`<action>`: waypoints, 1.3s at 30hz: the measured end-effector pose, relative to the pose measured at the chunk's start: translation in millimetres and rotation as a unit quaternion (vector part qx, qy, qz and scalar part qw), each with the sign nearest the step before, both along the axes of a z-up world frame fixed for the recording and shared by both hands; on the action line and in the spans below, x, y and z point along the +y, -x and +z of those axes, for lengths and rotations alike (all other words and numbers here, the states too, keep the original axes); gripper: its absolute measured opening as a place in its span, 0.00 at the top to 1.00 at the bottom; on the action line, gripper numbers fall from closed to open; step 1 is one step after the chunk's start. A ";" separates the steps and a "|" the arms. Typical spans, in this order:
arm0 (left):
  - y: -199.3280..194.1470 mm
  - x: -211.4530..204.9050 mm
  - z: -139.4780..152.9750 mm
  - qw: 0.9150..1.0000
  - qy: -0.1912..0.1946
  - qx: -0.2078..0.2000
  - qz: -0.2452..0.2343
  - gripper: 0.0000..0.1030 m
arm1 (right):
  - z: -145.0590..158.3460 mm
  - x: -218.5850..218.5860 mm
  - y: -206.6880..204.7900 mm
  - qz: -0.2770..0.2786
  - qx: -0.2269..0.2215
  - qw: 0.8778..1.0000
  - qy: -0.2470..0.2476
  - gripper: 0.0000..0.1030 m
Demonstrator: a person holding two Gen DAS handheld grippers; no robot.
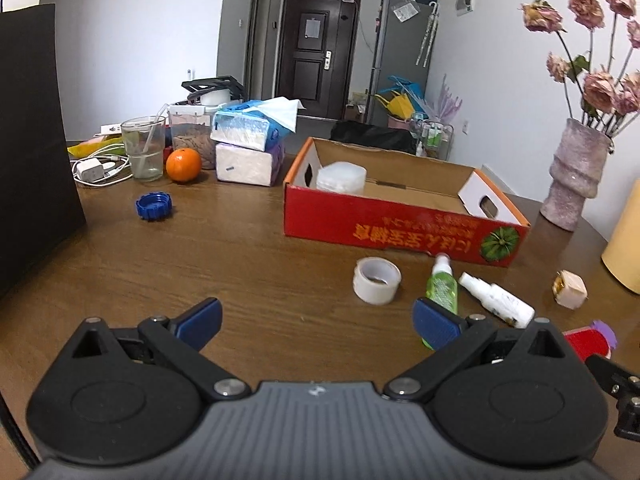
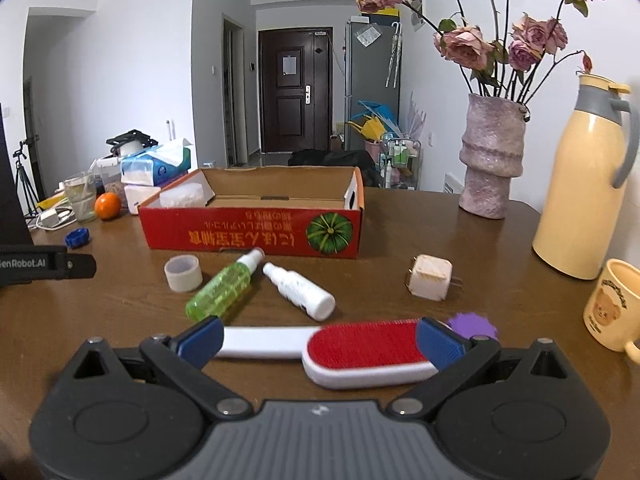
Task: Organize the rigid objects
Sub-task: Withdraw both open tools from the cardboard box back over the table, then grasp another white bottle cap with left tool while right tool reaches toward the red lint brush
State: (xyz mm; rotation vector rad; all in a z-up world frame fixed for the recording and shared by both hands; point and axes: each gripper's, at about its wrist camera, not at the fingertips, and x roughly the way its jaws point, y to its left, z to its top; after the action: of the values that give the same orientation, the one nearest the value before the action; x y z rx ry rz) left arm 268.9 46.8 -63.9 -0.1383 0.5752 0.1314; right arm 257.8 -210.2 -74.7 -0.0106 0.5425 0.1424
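A red cardboard box (image 1: 400,232) (image 2: 256,232) stands open on the wooden table, with a white plastic tub (image 1: 341,178) in its left end. In front of it lie a tape roll (image 1: 377,281) (image 2: 183,273), a green spray bottle (image 1: 441,286) (image 2: 222,290), a white spray bottle (image 1: 496,300) (image 2: 300,290) and a white plug adapter (image 1: 570,290) (image 2: 430,277). A blue cap (image 1: 153,206) (image 2: 77,238) lies at the left. My left gripper (image 1: 318,322) is open and empty. My right gripper (image 2: 318,338) is open, its fingers either side of a red lint brush (image 2: 360,350).
Tissue packs (image 1: 248,148), an orange (image 1: 183,165), a glass (image 1: 143,148) and chargers crowd the far left. A pink vase (image 2: 490,160) with dried roses, a yellow thermos (image 2: 580,176) and a mug (image 2: 612,310) stand at the right. A purple disc (image 2: 472,325) lies by the brush.
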 end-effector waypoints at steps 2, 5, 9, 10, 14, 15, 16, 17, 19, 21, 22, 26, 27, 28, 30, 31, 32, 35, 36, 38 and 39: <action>6.9 -3.3 -0.6 1.000 -0.001 0.001 -0.005 0.00 | -1.0 -2.8 6.1 -0.002 0.002 1.000 0.001 0.00; 15.4 -7.5 -3.0 1.000 -0.001 0.007 -0.011 0.00 | -2.8 -6.2 14.6 -0.005 0.007 1.000 0.004 0.00; 24.0 -11.4 -10.0 1.000 0.000 0.021 -0.019 0.00 | -4.6 -9.5 24.0 -0.006 0.009 1.000 0.008 0.00; 25.9 -12.0 -12.1 0.999 0.002 0.024 -0.022 0.00 | -5.3 -9.9 25.6 -0.007 0.010 1.000 0.008 0.00; 33.0 -16.4 -21.8 0.999 0.001 0.040 -0.031 0.00 | -9.5 -12.8 29.6 -0.007 0.015 1.000 0.007 0.00; 34.5 -18.2 -23.8 0.999 0.000 0.043 -0.033 0.00 | -11.1 -13.4 30.3 -0.007 0.017 1.000 0.007 0.00; 36.2 -20.6 -26.2 0.998 -0.002 0.046 -0.035 0.00 | -12.7 -13.6 31.2 -0.008 0.019 1.000 0.007 0.00; 37.4 -22.8 -28.0 0.998 -0.005 0.049 -0.036 0.00 | -14.1 -14.2 31.6 -0.008 0.021 1.000 0.006 0.00; 39.5 -27.7 -32.2 0.998 -0.011 0.054 -0.040 0.00 | -16.2 -16.1 32.6 -0.010 0.024 1.000 0.005 0.00; 40.2 -32.0 -36.6 0.997 -0.013 0.061 -0.044 0.00 | -17.9 -18.1 33.7 -0.011 0.026 1.000 0.004 0.00; 40.4 -33.5 -39.0 0.997 -0.014 0.066 -0.044 0.00 | -18.5 -18.9 34.0 -0.012 0.027 1.000 0.003 0.00; 42.8 -39.7 -49.0 0.996 -0.018 0.076 -0.040 0.00 | -19.4 -22.4 35.8 -0.014 0.028 0.999 0.001 0.00; 43.0 -41.5 -51.2 0.996 -0.018 0.078 -0.042 0.00 | -19.4 -22.8 36.4 -0.015 0.028 0.999 0.000 0.00; 43.2 -43.8 -53.0 0.996 -0.020 0.080 -0.043 0.02 | -19.6 -23.3 37.0 -0.015 0.028 0.999 0.000 0.00; 43.5 -48.0 -55.4 0.995 -0.026 0.080 -0.044 0.03 | -20.2 -24.2 37.6 -0.015 0.029 0.999 -0.001 0.00; 43.5 -50.1 -56.6 0.996 -0.030 0.080 -0.041 0.04 | -20.7 -24.6 37.5 -0.015 0.030 0.999 -0.002 0.00; 43.0 -51.4 -57.1 0.996 -0.031 0.079 -0.040 0.05 | -21.2 -24.8 37.9 -0.015 0.031 0.999 -0.003 0.00; 41.7 -55.0 -59.1 0.995 -0.032 0.081 -0.041 0.16 | -22.8 -25.8 38.4 -0.016 0.033 0.999 -0.004 0.00; 40.8 -56.1 -60.2 0.995 -0.033 0.083 -0.042 0.23 | -23.5 -25.9 38.2 -0.017 0.034 0.999 -0.004 0.00; 38.6 -57.1 -63.4 0.994 -0.031 0.091 -0.043 0.32 | -24.6 -26.1 38.0 -0.017 0.035 0.999 -0.005 0.00; 38.2 -57.3 -64.2 0.995 -0.032 0.090 -0.042 0.35 | -25.2 -26.1 37.9 -0.017 0.036 0.999 -0.005 0.00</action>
State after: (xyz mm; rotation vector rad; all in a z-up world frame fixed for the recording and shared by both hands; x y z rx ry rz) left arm 230.7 -10.5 -128.1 -0.0397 0.7554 0.0804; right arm 219.9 -236.3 -99.8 0.0133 0.6137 0.1118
